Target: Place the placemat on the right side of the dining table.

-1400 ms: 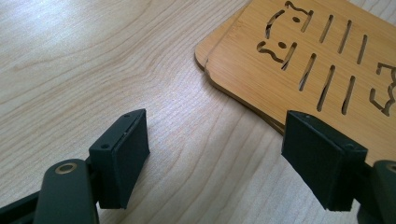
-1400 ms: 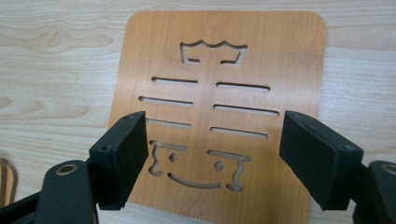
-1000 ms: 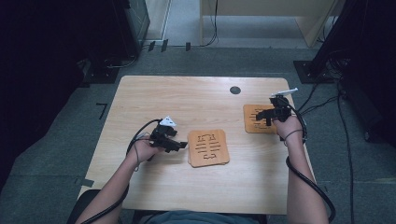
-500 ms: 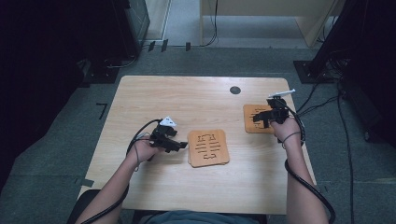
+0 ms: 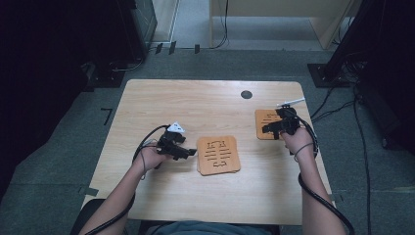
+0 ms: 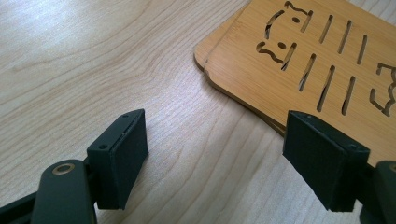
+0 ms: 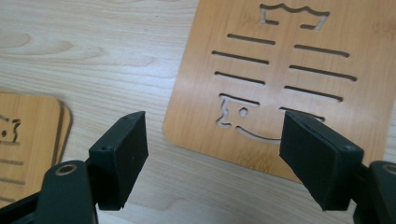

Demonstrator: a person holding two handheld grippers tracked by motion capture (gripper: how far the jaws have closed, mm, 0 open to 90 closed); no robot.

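Coasters of slotted wood lay in two places on the table [image 5: 161,103]: a stack of two [image 5: 219,155] near the middle and a single coaster [image 5: 262,121] toward the right edge. The left gripper [image 5: 188,152] rested just beside the stack, jaws spread and empty, apparently to steady it. The right gripper [image 5: 268,129] hung over the single one, jaws spread around its near edge, seemingly poised to lift it.

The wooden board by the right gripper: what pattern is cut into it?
The wooden board has paired horizontal slots with animal-like cutouts, clearest in the right gripper view.
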